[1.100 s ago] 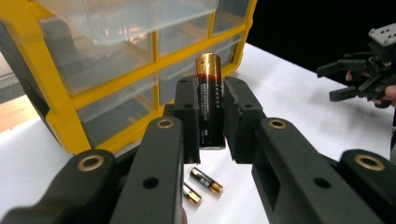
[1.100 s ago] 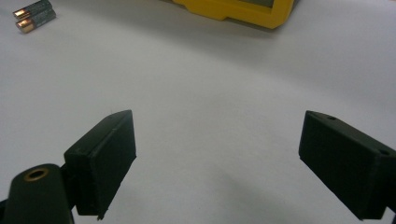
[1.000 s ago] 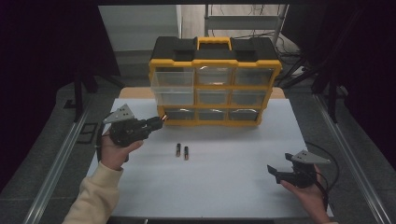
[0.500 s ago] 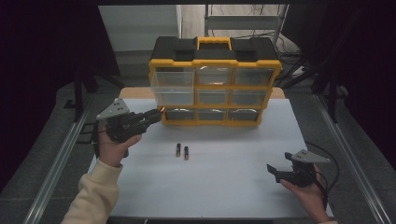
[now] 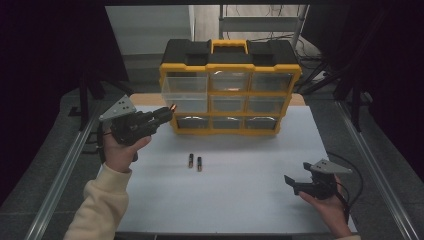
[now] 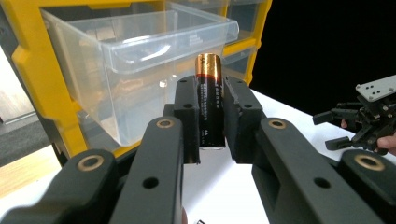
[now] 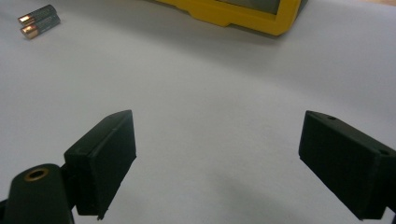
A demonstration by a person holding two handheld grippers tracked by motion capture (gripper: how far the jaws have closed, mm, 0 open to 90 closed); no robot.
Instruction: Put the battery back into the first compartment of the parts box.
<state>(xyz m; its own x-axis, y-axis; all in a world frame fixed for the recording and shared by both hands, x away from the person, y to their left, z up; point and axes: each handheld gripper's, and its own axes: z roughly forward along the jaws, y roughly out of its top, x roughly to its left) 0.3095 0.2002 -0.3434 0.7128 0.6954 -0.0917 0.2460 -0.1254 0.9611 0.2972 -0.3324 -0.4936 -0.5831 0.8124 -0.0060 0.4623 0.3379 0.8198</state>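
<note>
The jaws of the left gripper (image 6: pixel 211 122) are closed narrow on a black cylindrical battery with a copper-coloured top (image 6: pixel 210 100), held upright at the centre of the left gripper view, its copper end standing clear above the pads. In the high view this left gripper sits at centre left, the battery's bright tip (image 5: pixel 173 106) just below the front of a clear plastic drawer (image 5: pixel 185 93) pulled out of the top-left slot of a yellow and black storage cabinet with nine clear drawers (image 5: pixel 230 85).

The jaws of the right gripper (image 7: pixel 217 163) stand wide apart with nothing between them, over the bare white table mat (image 7: pixel 210 84); in the high view it rests at lower right (image 5: pixel 306 183), well apart from the work.

Two more black and copper batteries (image 5: pixel 194 161) lie side by side on the mat at the middle of the high view, in front of the cabinet.

The step in hand looks like dropping the held battery into the open drawer. To do it well, the battery should probably be lifted until its lower end clears the drawer's front wall, then carried forward over the drawer's open top before the pads part. Releasing too soon would likely let it strike the rim and fall to the mat. A light approach should avoid pushing the drawer back in.
</note>
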